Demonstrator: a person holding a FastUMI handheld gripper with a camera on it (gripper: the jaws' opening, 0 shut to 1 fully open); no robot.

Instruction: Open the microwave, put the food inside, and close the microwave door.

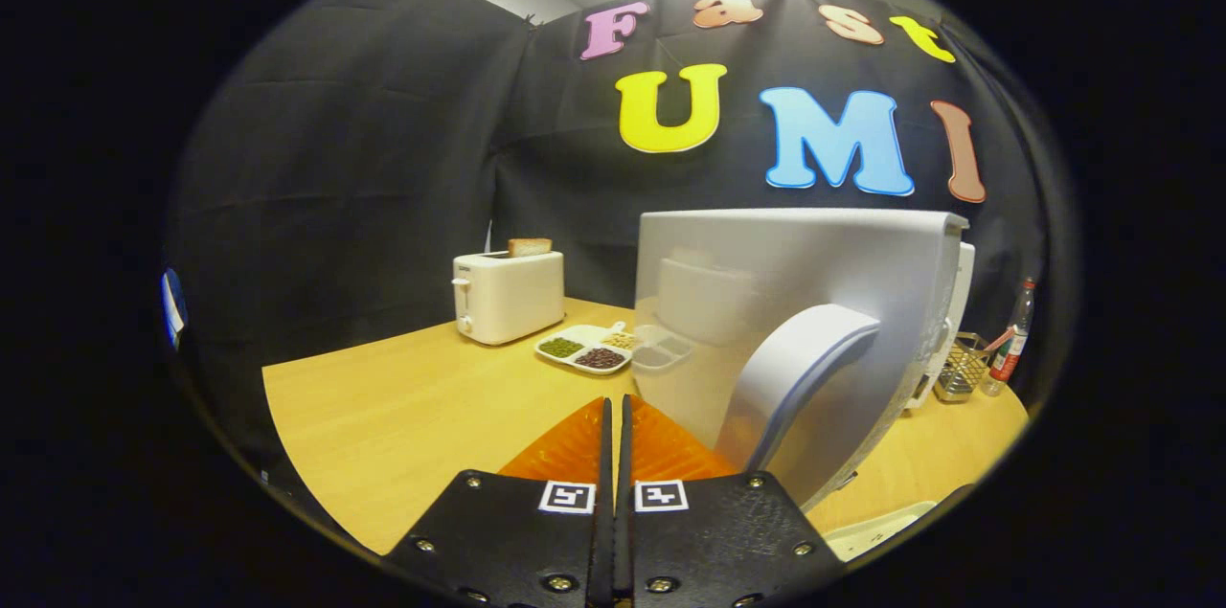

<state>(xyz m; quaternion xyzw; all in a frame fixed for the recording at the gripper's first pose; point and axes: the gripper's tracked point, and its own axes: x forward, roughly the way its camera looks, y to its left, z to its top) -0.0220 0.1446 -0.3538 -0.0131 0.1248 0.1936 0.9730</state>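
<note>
Gripper view: fingers pressed together, no gap, gripping nothing; gripper [614,426] just left of the microwave door [766,302], which stands swung out toward camera. Edge-on to the door, likely set to push or nudge it with closed tips rather than grab. Curved handle [800,369] sticking out from door face, smooth pale plastic, arched bar shape, just right of the fingers. Door panel glossy, faintly reflecting the divided tray. Microwave body [953,321] mostly hidden behind the door, white, boxy; cavity not visible, so cannot tell if food already inside. Probable food: white divided tray [586,349] holding green, dark red and pale beans or grains, beyond the fingers, on the wooden table [383,416], between toaster and door; possibly a second clear tray beside it, hard to tell from reflection. Toaster [508,294] white, matte, toast slice [529,246] sticking up. Wire basket [961,367] and bottle [1013,340] past the microwave's far side. Table light wood grain, smooth.
</note>
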